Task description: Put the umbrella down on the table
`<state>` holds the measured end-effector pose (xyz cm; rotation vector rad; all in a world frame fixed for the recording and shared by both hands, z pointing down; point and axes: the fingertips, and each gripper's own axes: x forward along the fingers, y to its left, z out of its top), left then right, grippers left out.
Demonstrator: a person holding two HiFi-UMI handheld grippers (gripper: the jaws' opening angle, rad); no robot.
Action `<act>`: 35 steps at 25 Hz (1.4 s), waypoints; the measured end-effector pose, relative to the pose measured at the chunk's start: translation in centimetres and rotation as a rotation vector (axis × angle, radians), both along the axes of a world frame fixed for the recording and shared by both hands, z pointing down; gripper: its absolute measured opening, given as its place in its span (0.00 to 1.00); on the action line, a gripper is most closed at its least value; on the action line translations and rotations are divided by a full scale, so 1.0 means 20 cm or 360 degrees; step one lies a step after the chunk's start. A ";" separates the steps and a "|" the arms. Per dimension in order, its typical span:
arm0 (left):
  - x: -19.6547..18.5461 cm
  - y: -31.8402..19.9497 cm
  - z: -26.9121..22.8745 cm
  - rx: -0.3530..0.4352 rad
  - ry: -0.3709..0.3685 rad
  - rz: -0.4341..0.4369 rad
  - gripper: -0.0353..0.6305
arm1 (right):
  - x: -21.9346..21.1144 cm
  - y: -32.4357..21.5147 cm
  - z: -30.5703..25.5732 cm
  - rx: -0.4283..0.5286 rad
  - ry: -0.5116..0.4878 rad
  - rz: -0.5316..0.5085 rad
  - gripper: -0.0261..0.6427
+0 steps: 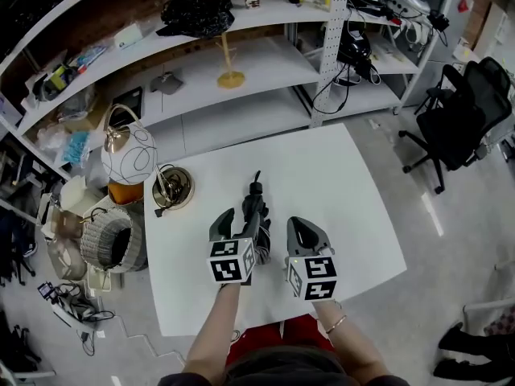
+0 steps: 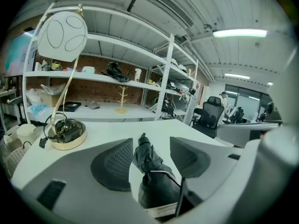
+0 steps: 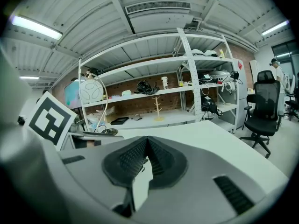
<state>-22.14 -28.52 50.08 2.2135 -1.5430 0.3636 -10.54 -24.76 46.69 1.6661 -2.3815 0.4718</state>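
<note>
A folded black umbrella (image 1: 255, 202) lies on the white table (image 1: 346, 175), its tip pointing toward the far edge. My left gripper (image 1: 241, 222) hovers over its near end, open, with one jaw on each side of it. In the left gripper view the umbrella (image 2: 152, 171) shows below and between the two ribbed pads (image 2: 114, 164), which stand apart from it. My right gripper (image 1: 306, 232) hangs just to the right of the umbrella, shut and holding nothing. Its pads (image 3: 135, 155) meet in the right gripper view.
A lamp with a gold base (image 1: 172, 186) and a round white shade (image 1: 129, 155) stands at the table's left edge. A wicker basket (image 1: 109, 240) sits on the floor to the left. White shelving (image 1: 241, 95) runs behind the table. A black office chair (image 1: 463, 111) stands at the right.
</note>
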 end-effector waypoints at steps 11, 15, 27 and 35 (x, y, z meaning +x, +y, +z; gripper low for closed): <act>-0.13 0.15 -0.37 0.0340 0.0090 -0.0053 0.29 | 0.00 0.06 -0.20 0.0132 -0.0014 -0.0006 0.06; -0.17 0.22 -0.45 0.0396 0.0103 -0.0066 0.23 | 0.00 0.10 -0.27 0.0179 -0.0041 -0.0012 0.06; -0.26 0.44 -0.64 0.0509 0.0096 -0.0087 0.09 | 0.03 0.24 -0.41 0.0264 -0.0090 -0.0031 0.06; -0.24 0.58 -0.70 0.0566 0.0045 -0.0039 0.07 | 0.00 0.35 -0.50 0.0337 -0.0111 -0.0074 0.06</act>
